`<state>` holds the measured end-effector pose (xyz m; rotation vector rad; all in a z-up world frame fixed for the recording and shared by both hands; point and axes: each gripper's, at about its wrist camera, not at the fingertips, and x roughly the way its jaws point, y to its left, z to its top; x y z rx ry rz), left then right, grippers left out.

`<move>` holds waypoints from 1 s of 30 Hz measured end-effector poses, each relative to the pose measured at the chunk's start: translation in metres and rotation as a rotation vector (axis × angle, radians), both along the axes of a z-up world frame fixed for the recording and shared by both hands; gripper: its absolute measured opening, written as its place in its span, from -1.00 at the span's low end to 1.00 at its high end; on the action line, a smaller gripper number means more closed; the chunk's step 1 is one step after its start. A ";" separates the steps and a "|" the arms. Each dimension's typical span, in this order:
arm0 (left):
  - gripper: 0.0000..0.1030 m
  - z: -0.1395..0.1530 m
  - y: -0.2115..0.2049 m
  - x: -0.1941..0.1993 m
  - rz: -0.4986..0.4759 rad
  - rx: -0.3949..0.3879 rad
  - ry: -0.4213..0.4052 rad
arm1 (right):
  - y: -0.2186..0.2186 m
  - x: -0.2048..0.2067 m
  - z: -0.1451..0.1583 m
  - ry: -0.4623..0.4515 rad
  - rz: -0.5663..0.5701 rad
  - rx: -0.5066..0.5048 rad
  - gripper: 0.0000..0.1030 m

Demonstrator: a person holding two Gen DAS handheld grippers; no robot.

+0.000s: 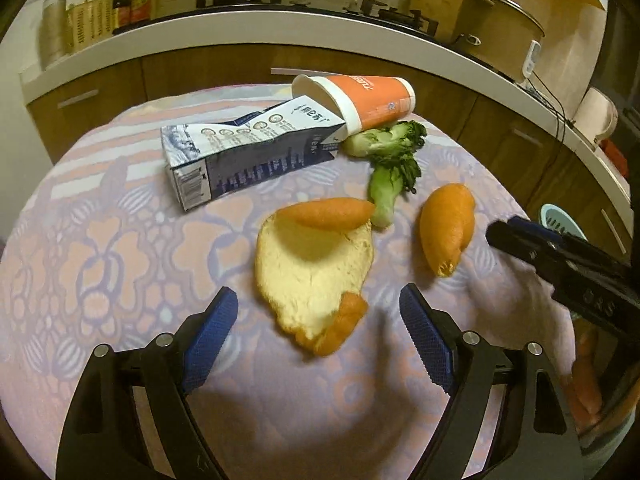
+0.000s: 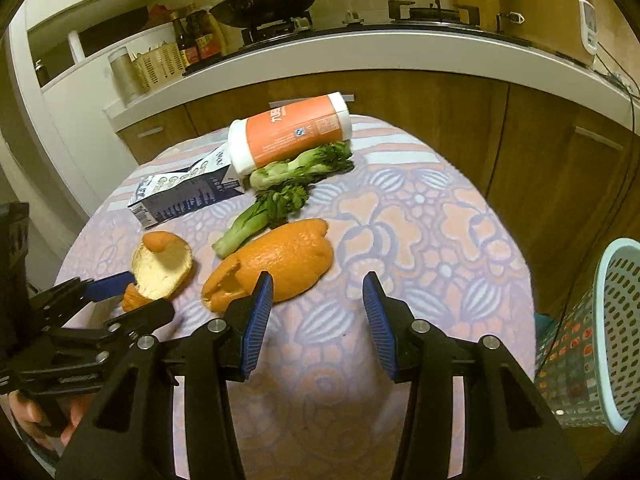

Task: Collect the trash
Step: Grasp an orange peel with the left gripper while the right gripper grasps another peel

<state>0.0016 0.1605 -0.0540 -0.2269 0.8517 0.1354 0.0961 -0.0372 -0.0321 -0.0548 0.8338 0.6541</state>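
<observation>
Trash lies on a table with a floral cloth (image 1: 100, 248): a pith-up orange peel (image 1: 316, 268), a second orange peel (image 1: 448, 228), two green vegetable stalks (image 1: 390, 168), a flattened blue-white milk carton (image 1: 248, 152) and a tipped orange cup (image 1: 368, 98). My left gripper (image 1: 320, 308) is open with the pith-up peel between its fingers. My right gripper (image 2: 318, 292) is open and empty, just near of the second peel (image 2: 280, 264). The right view also shows the pith-up peel (image 2: 164, 268), stalks (image 2: 264, 212), carton (image 2: 180, 196) and cup (image 2: 288, 132).
A pale blue perforated basket (image 2: 612, 332) stands right of the table, below its edge. Behind the table runs a wooden cabinet (image 2: 400, 100) with a white counter (image 2: 360, 56) carrying a wok, bottles and a pot.
</observation>
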 end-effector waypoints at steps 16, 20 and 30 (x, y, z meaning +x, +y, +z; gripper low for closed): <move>-0.57 0.006 0.011 -0.013 0.027 -0.055 -0.077 | 0.029 -0.016 0.001 -0.004 0.029 -0.020 0.26; -0.63 0.008 0.014 -0.019 0.043 -0.081 -0.107 | 0.042 -0.013 -0.001 0.000 0.010 -0.045 0.35; -0.64 0.016 0.025 -0.033 0.075 -0.128 -0.202 | 0.065 -0.002 -0.010 0.006 -0.024 -0.115 0.36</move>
